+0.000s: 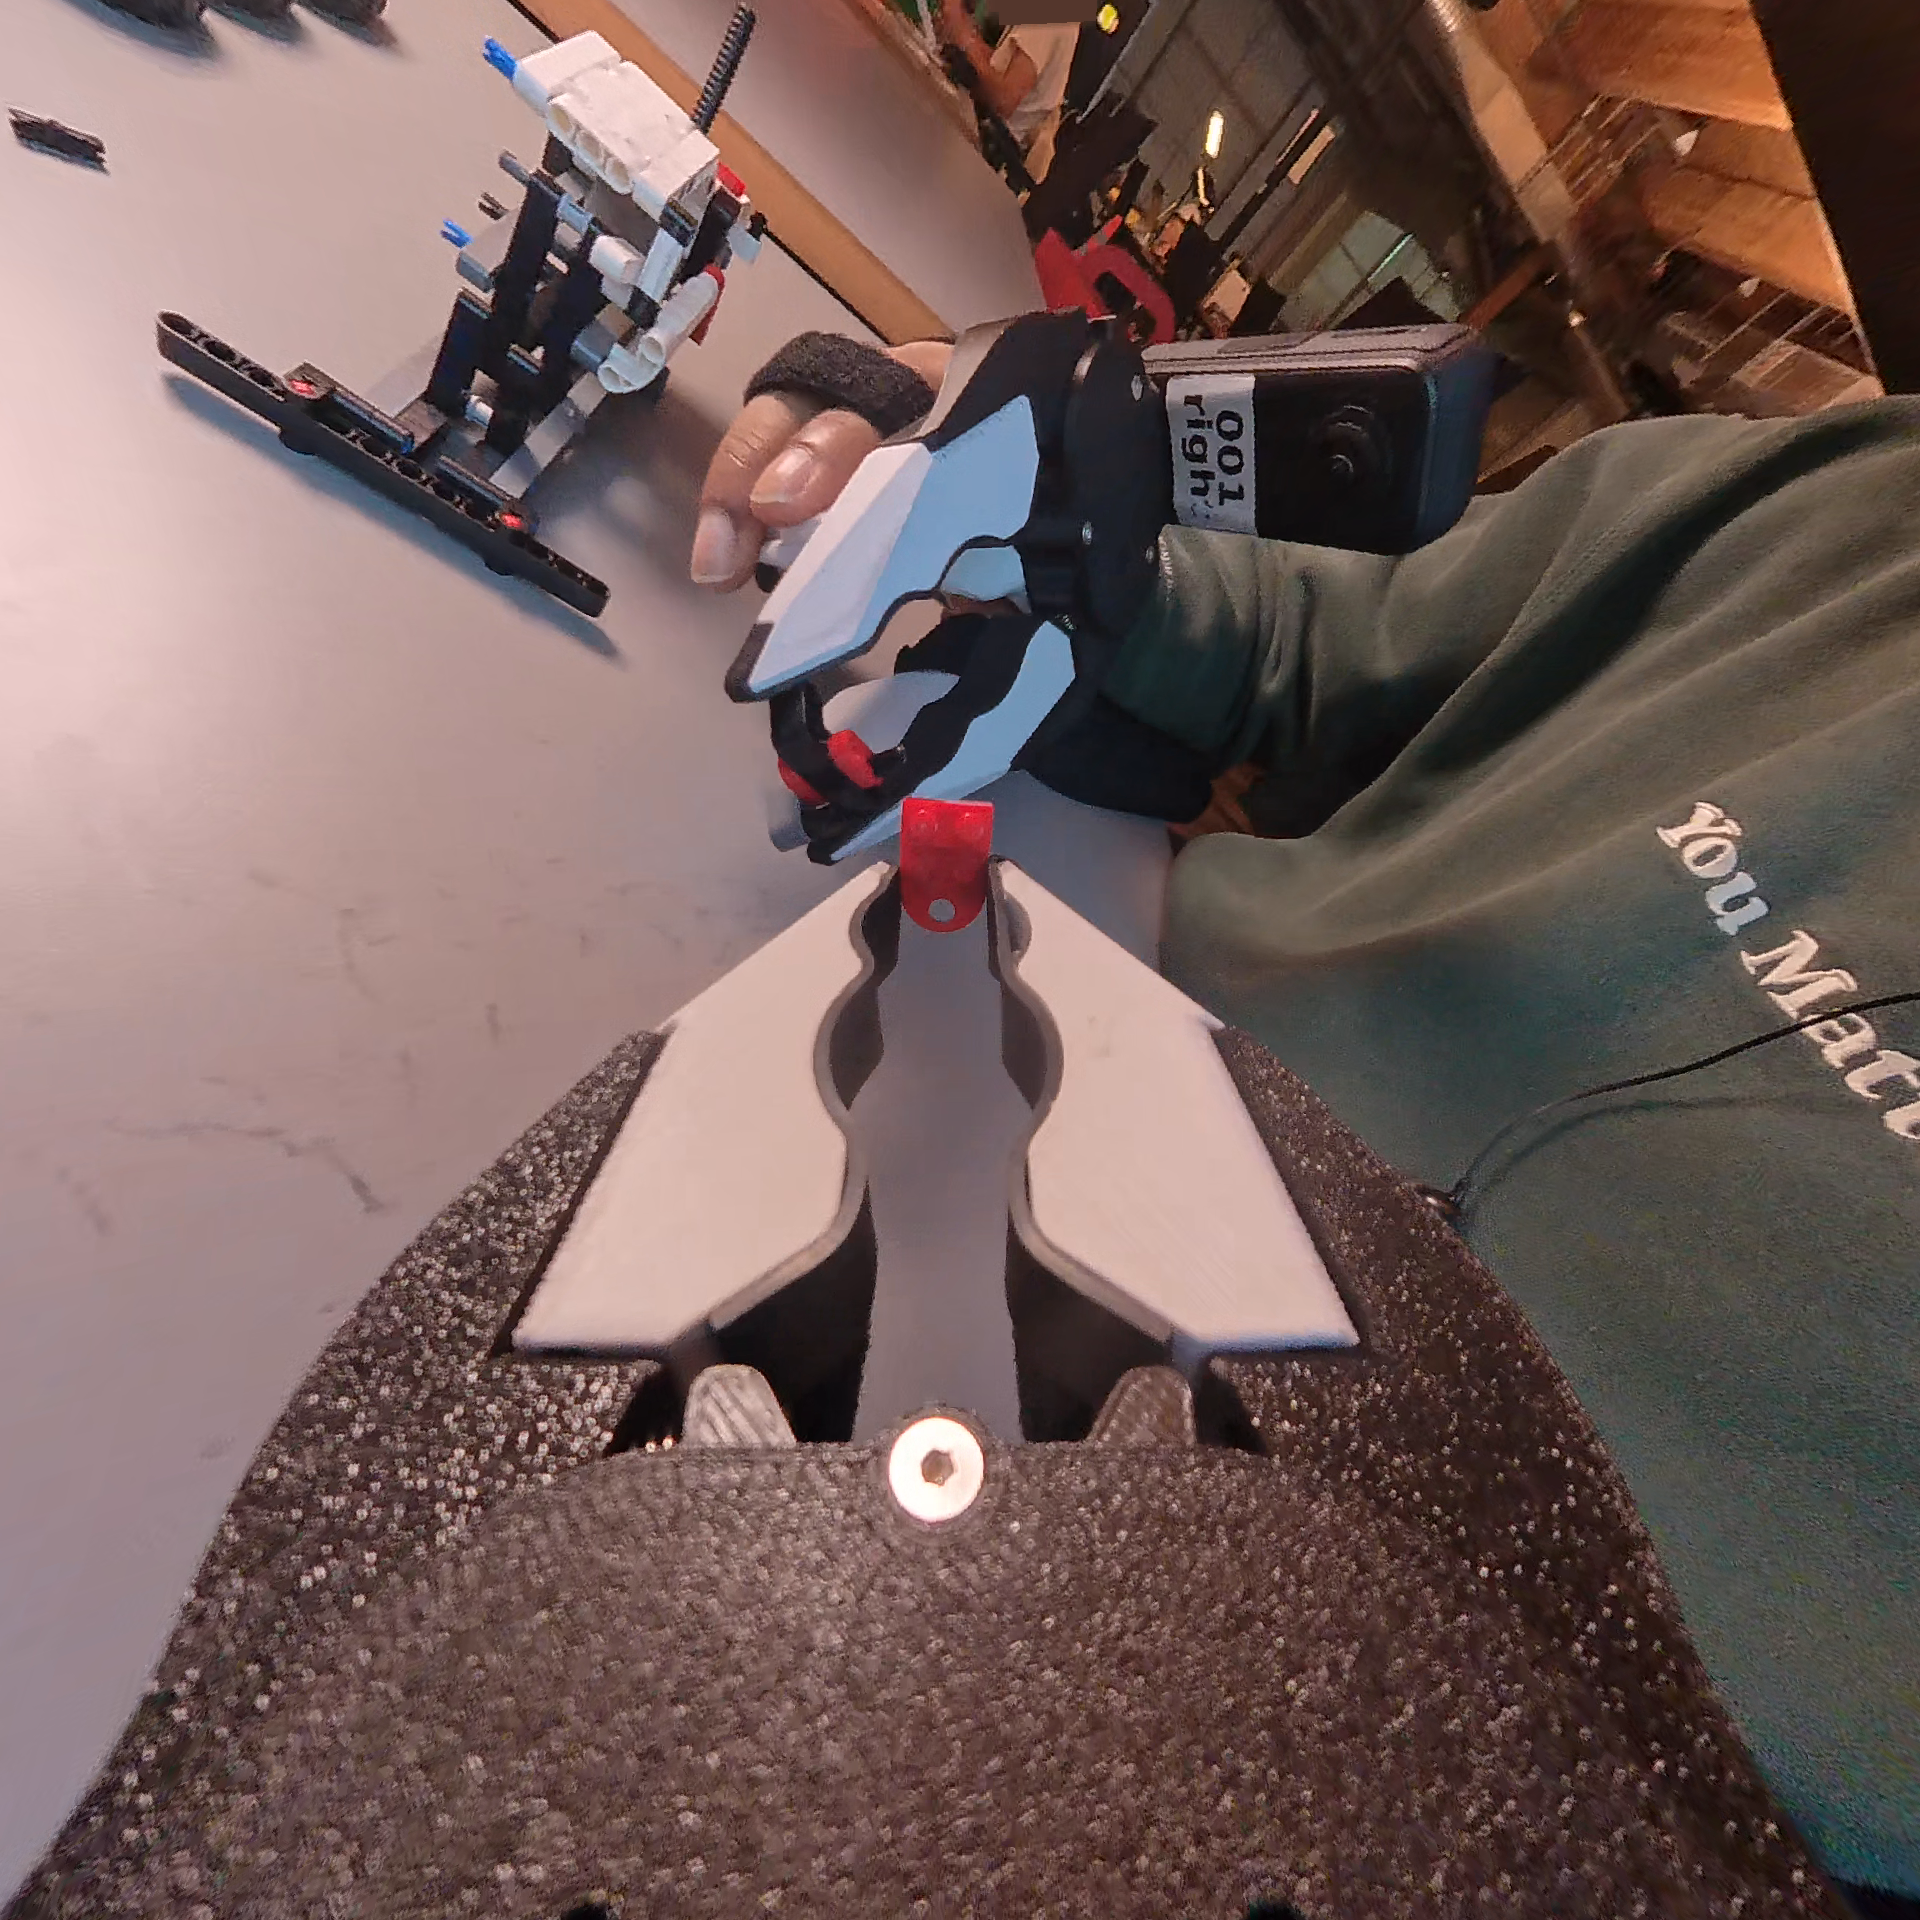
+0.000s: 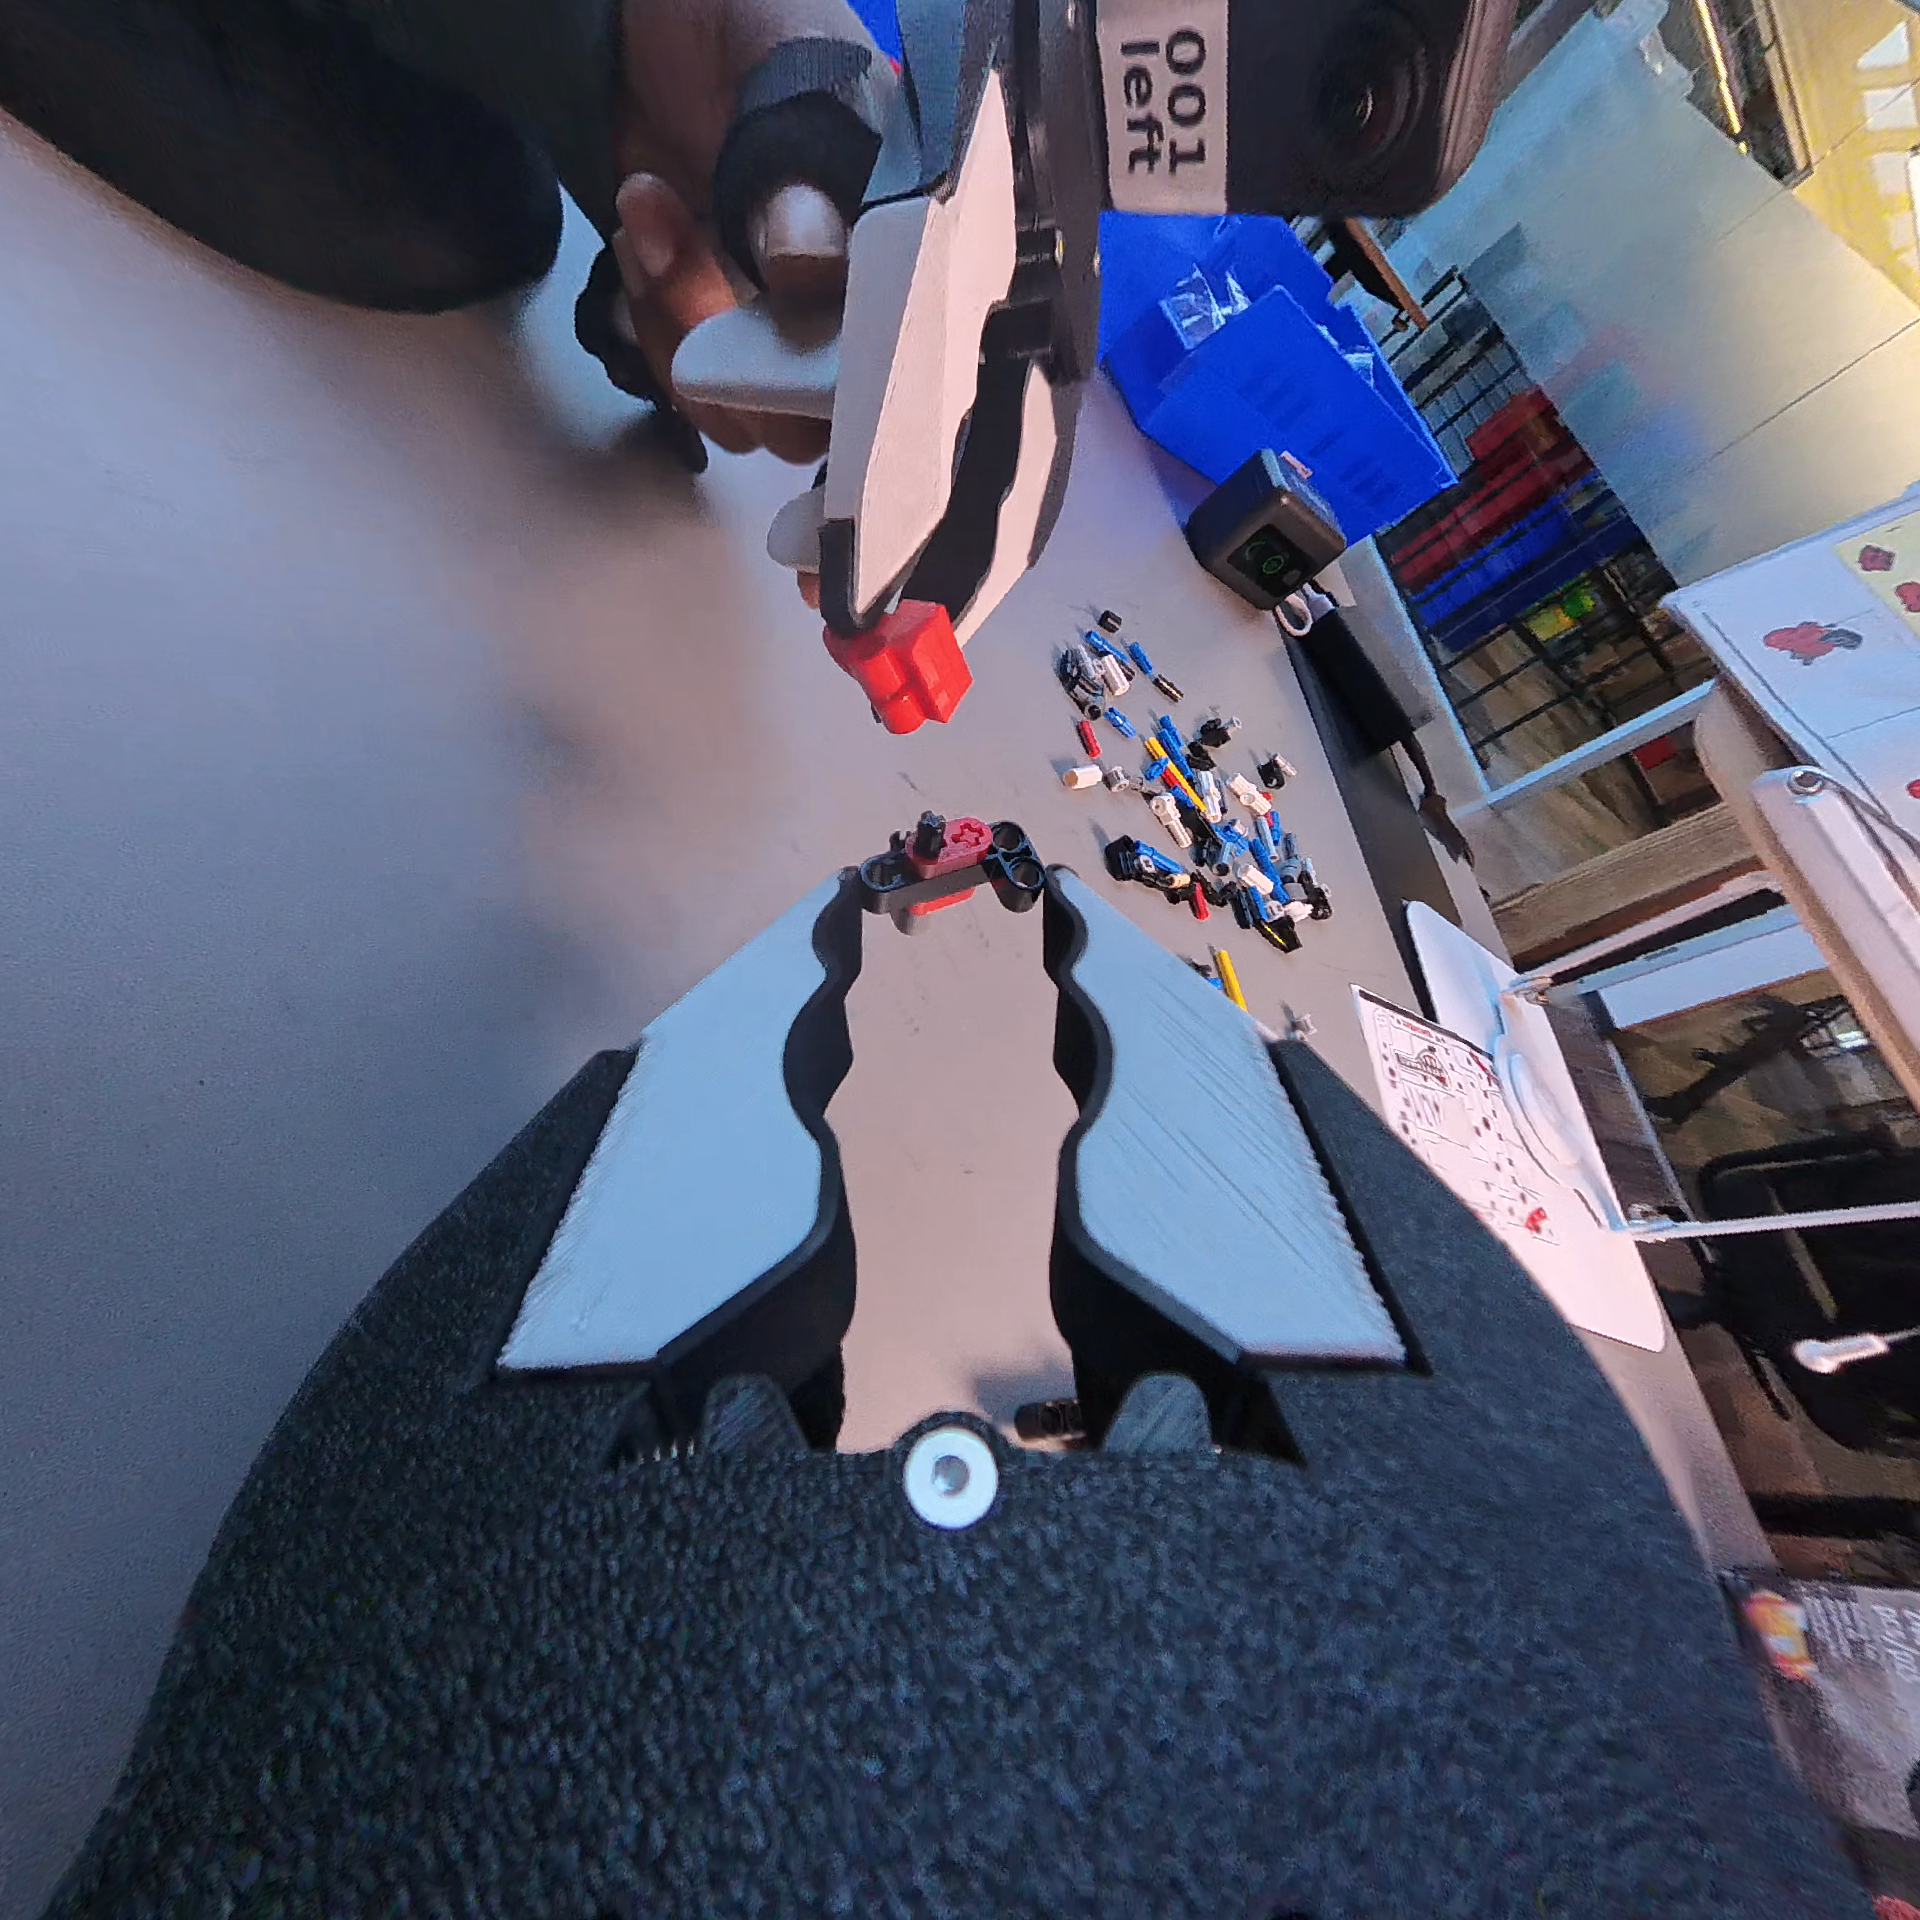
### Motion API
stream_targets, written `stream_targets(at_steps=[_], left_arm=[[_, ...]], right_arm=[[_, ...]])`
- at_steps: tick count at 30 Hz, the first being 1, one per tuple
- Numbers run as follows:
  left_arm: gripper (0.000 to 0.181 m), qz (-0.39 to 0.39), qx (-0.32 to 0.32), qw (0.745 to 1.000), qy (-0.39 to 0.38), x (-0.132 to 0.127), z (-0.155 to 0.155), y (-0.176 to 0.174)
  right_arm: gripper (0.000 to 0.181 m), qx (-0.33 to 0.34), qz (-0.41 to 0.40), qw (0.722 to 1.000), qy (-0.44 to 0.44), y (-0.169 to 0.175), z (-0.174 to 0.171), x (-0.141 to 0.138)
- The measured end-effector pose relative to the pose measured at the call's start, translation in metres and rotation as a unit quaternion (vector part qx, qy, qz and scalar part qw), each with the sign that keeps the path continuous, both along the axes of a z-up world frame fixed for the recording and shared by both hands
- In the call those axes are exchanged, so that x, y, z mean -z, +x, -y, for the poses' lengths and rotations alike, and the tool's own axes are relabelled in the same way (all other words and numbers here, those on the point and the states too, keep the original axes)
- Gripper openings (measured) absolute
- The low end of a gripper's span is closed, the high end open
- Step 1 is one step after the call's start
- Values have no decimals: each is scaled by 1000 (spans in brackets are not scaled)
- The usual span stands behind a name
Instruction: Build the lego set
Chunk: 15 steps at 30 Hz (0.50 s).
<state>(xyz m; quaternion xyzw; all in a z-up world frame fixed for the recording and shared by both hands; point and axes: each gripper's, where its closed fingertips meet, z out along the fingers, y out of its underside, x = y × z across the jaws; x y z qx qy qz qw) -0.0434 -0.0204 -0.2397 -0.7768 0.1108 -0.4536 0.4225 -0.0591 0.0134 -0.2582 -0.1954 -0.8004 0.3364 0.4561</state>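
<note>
Two grippers meet above the desk (image 1: 312, 935), each carrying one part so that the pair can be joined in the air. Nearest in the left wrist view, the left gripper (image 1: 940, 873) has its jaws clamped on a small red piece (image 1: 943, 862), gripped at its rounded end so that the flat end projects forward. Just beyond it, the right gripper (image 1: 821, 790) presents its own load side-on. In the right wrist view the right gripper (image 2: 951, 883) has its jaws closed on a small black-and-red assembly (image 2: 951, 868), held by its two ends so that the middle is left exposed; judged from this, the red piece (image 2: 914, 670), hanging close above it, is about to be pressed on. Farther off lie the loose spare parts (image 2: 1195, 800) in a scatter, with an instruction sheet (image 2: 1455, 1122) beside them and blue bins (image 2: 1278, 395) behind. The half-built model (image 1: 561, 281), white over a black frame, stands well apart across the desk, awaiting the finished sub-unit.
</note>
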Motion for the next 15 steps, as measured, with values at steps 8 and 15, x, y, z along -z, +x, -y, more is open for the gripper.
stream_targets(at_steps=[8,15], left_arm=[[16,62,43,997,-26,-6,-1,4],[16,107,57,991,-60,-5,-4,7]], right_arm=[[34,-38,26,996,-72,8,12,-11],[34,-45,28,994,-95,11,13,-18]])
